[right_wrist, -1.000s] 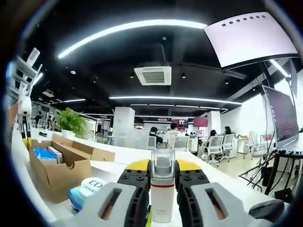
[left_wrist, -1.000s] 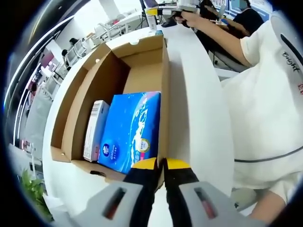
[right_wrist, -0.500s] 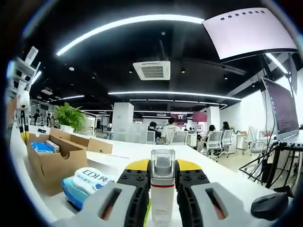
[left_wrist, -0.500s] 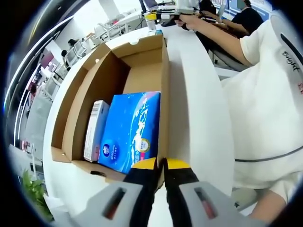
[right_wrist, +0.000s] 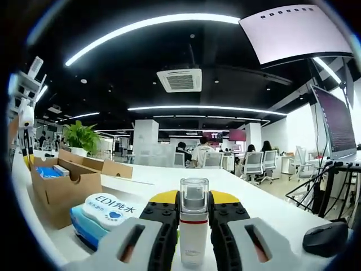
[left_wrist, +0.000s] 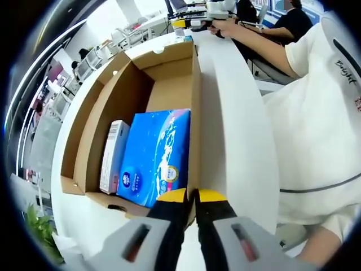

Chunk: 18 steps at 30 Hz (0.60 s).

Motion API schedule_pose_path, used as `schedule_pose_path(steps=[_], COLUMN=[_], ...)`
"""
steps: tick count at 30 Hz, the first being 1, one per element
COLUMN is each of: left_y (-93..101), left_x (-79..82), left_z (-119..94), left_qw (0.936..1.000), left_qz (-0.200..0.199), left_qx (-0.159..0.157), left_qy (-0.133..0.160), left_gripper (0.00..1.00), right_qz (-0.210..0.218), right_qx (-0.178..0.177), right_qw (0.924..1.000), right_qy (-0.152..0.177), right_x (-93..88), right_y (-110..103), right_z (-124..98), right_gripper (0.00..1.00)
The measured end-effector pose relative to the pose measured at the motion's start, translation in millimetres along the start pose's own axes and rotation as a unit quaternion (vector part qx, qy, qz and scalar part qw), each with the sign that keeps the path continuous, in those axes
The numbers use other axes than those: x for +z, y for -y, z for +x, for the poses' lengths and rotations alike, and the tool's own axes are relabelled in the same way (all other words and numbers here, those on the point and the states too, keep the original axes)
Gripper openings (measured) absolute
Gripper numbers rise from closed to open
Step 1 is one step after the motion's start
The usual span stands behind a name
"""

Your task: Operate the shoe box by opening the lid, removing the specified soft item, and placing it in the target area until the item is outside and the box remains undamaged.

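Note:
An open brown cardboard box (left_wrist: 121, 96) lies on a white table (left_wrist: 237, 147). Inside it sit a big blue soft pack (left_wrist: 155, 152) and a slim white carton (left_wrist: 113, 155). My left gripper (left_wrist: 194, 195) is shut on the near end of the box's right wall. In the right gripper view, my right gripper (right_wrist: 193, 196) is shut on an upright white spray bottle (right_wrist: 193, 231) with a clear cap and red band. A blue-and-white wipes pack (right_wrist: 104, 210) lies on the table beside the box (right_wrist: 62, 186). The right gripper (left_wrist: 194, 21) also appears beyond the box's far end.
A person in a white shirt (left_wrist: 321, 113) stands along the table's right side, arm (left_wrist: 254, 45) stretched to the far end. A black mouse (right_wrist: 330, 237) and a monitor (right_wrist: 338, 127) are at the right. Office chairs and a plant (right_wrist: 82, 138) stand behind.
The right gripper view has shifted, bringing the wipes pack further in at the lower left; the bottle stays gripped. In the left gripper view the far right gripper edged away; the box is unmoved.

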State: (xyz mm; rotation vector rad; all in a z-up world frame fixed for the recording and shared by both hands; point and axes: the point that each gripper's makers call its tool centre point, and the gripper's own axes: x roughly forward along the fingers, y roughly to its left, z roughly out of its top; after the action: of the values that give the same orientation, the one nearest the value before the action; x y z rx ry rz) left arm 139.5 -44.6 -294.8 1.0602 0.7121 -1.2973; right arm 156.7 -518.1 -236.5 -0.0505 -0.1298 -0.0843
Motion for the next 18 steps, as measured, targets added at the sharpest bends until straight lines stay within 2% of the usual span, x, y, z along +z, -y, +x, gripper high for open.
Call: schedule_pose_path(steps=[4, 8, 17, 18], left_y=[0.2, -0.1, -0.4, -0.4], left_x=[-0.1, -0.1, -0.2, -0.3], left_z=[0.0, -0.1, -0.1, -0.1], left_qw=[1.0000, 1.0000, 1.0000, 1.0000], left_qz=[0.002, 0.002, 0.003, 0.003], left_qx=[-0.001, -0.001, -0.002, -0.002], left_qy=[-0.001, -0.001, -0.002, -0.002], left_gripper=[0.05, 0.05, 0.05, 0.05], right_qz=[0.010, -0.022, 0.003, 0.014], right_qx=[0.004, 0.001, -0.002, 0.013], right_qw=[0.9999, 0.9998, 1.0000, 0.9998], right_qy=[0.004, -0.002, -0.001, -0.001], right_x=[0.5, 0.9, 0.3, 0.7], right_y=[0.8, 1.1, 5.4, -1.2], right_z=[-1.4, -1.3, -4.2, -5.1], right_gripper=[0.18, 0.18, 0.19, 0.19])
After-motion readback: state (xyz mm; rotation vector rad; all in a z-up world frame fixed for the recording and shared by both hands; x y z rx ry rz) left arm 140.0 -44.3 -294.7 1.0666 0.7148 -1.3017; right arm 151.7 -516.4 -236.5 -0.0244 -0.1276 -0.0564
